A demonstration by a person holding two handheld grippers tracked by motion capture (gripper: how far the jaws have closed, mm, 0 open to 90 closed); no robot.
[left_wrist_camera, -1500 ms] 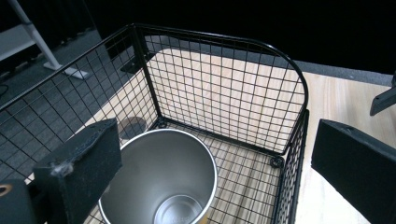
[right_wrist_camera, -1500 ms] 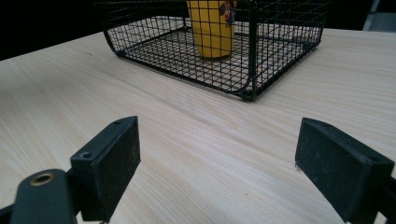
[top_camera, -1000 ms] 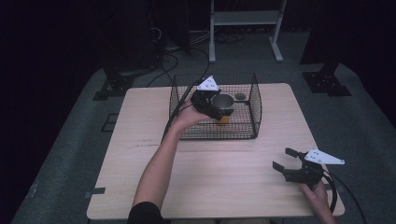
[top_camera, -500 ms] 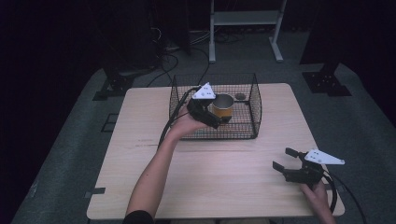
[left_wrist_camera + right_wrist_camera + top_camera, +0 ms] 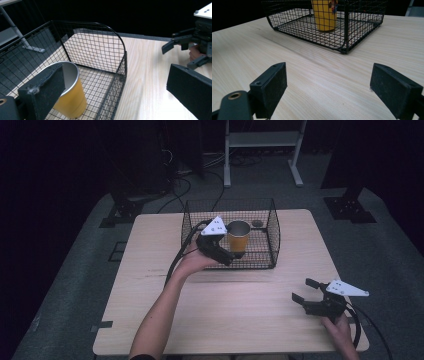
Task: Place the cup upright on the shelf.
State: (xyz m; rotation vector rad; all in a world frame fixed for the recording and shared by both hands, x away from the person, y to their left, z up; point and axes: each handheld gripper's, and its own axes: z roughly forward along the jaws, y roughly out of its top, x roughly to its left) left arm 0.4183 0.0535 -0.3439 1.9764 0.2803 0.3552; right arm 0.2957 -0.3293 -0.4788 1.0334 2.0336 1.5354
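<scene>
A yellow cup (image 5: 238, 236) with a shiny metal inside stands upright in the black wire basket (image 5: 272, 227) at the table's far middle. My left gripper (image 5: 226, 254) hovers open at the cup's left, above the basket's front wall. In the left gripper view the cup (image 5: 71, 100) sits behind one jaw, untouched, and the basket wall (image 5: 100, 50) runs between the wide jaws of the left gripper (image 5: 117, 82). My right gripper (image 5: 303, 289) is open over the table's front right. Its own view shows the right gripper (image 5: 337, 85) holding nothing, with the basket (image 5: 347, 30) and cup (image 5: 324, 15) ahead.
A small dark round object (image 5: 257, 223) lies in the basket's far right corner. The left gripper's cable (image 5: 175, 262) trails over the table's left side. Bare wooden tabletop (image 5: 240, 315) lies between the basket and the front edge. A white stand (image 5: 260, 140) is on the floor behind.
My left gripper has drawn back from inside the basket toward its front left. The cup sits slightly nearer the front of the basket and stands free. The right gripper has not moved.
</scene>
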